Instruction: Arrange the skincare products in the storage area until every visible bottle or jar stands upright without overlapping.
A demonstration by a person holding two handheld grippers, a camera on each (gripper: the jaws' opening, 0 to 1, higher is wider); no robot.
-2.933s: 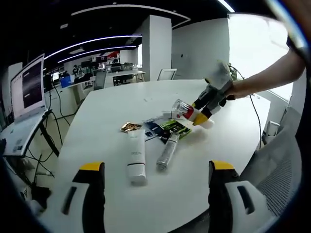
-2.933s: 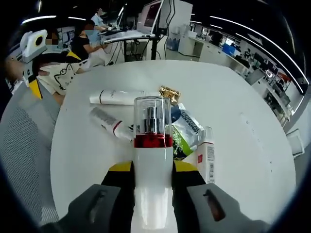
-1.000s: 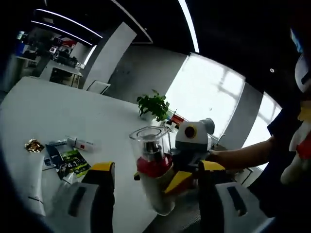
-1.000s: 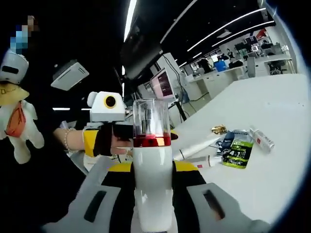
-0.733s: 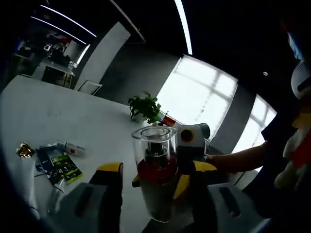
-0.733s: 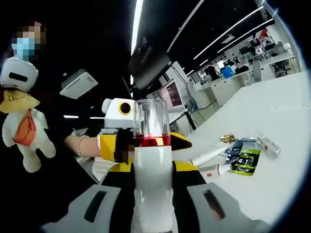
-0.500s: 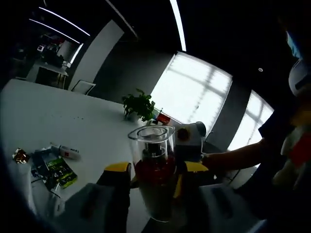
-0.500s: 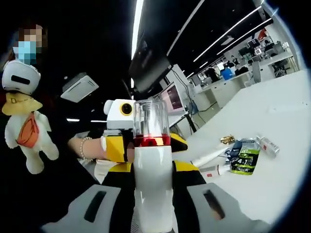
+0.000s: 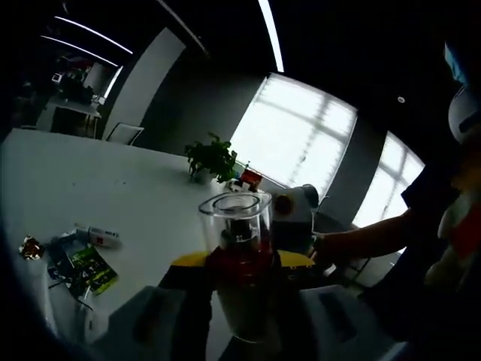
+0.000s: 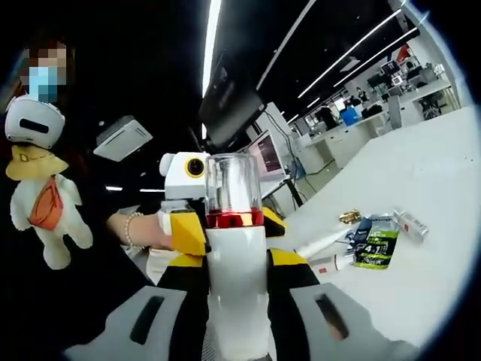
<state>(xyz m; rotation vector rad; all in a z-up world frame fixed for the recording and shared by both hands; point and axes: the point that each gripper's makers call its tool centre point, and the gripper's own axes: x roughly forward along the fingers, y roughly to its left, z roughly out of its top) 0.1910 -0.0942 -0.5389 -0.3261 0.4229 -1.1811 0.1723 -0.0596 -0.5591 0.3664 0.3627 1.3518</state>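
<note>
A white pump bottle (image 10: 236, 256) with a clear cap and red band is held upright in the air, off the table's edge. My right gripper (image 10: 237, 265) is shut on its white body. My left gripper (image 10: 230, 226) comes from the far side, its yellow tips pressed against both sides of the red band. In the left gripper view, the bottle (image 9: 234, 226) sits between my left gripper's (image 9: 242, 260) closed-in jaws. Two white tubes (image 10: 322, 241), a green sachet (image 10: 370, 245), a small white tube (image 10: 410, 224) and a gold item (image 10: 349, 216) lie flat on the white table (image 10: 428, 286).
The green sachet (image 9: 91, 265), small tube (image 9: 98, 235) and gold item (image 9: 30, 247) lie at the left of the table (image 9: 98, 184). A potted plant (image 9: 213, 158) stands at its far side. A person's hand with a bracelet (image 10: 135, 229) holds the left gripper.
The right gripper lifted the bottle off the table. The left gripper's jaws then narrowed from wide apart until they pressed against the bottle.
</note>
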